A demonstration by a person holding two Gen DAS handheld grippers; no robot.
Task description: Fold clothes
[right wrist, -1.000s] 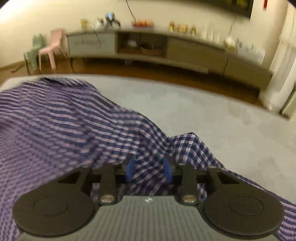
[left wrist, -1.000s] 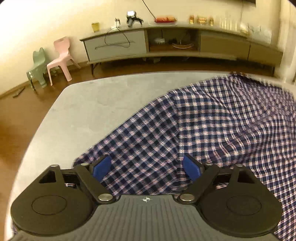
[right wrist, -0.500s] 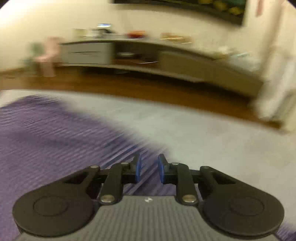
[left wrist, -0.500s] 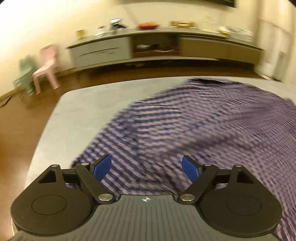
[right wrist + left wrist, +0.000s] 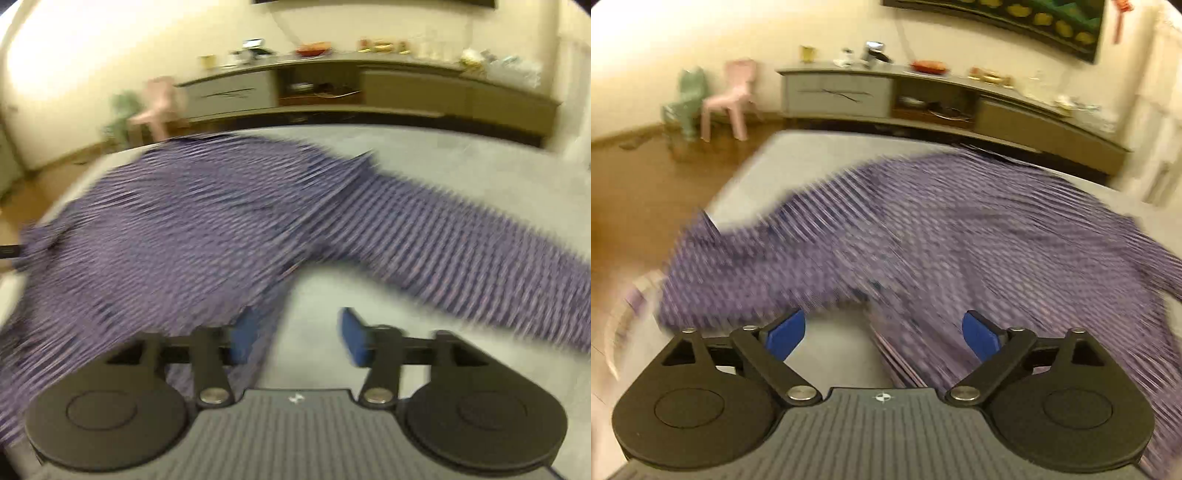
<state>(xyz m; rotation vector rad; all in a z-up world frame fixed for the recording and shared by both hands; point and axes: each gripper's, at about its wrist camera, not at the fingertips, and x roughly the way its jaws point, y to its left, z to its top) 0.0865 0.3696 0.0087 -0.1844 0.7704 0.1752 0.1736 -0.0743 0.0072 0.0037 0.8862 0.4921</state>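
Grey tabletop (image 5: 461,177) carries a plaid shirt (image 5: 192,229) spread ahead of both claws, left gripper (image 5: 882,334) opening wide, right gripper (image 5: 295,338) opening, neither holding cloth.

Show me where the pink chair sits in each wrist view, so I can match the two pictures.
Left wrist view: the pink chair stands upper left, on the floor against the wall, right of a green chair.
Right wrist view: the pink chair is blurred, upper left, beyond the plaid shirt.
Shared landmark: the long low cabinet, right of the chair in both.
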